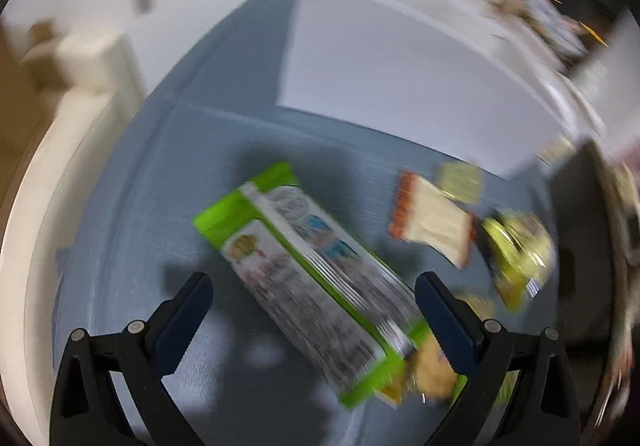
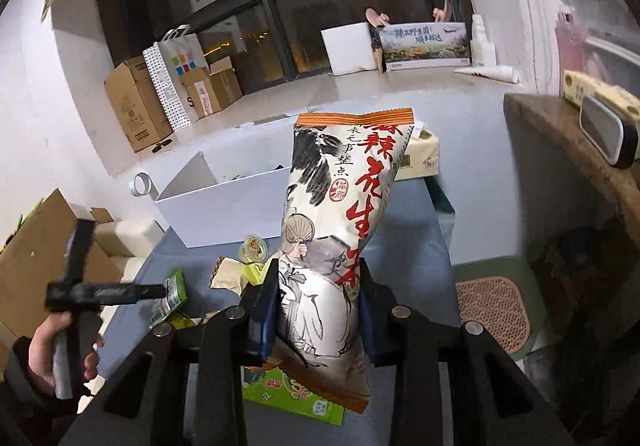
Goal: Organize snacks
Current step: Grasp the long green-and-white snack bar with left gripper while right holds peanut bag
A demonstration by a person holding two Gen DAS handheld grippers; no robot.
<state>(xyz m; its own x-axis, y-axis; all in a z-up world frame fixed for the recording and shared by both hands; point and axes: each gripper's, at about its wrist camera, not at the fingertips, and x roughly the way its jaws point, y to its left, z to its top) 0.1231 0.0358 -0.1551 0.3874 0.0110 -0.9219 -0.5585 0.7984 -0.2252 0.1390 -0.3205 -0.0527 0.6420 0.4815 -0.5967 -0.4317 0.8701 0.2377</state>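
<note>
Cream peanut bag (image 2: 336, 230) in clamped right gripper (image 2: 318, 310).

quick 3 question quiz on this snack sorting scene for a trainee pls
1. True or false: the right tongs are shut on the cream snack bag with red characters and an orange top edge.
2. Which lies below and between the open left tongs? A) a roll of tape B) the green-edged packet C) a cardboard box
3. Fill in: the white box stands on the ____ cloth, beyond the loose snacks.

Key
1. True: both pads press the bag's sides and it stands up off the table.
2. B: it lies on the cloth, with neither pad clearly on it.
3. Blue.
</note>
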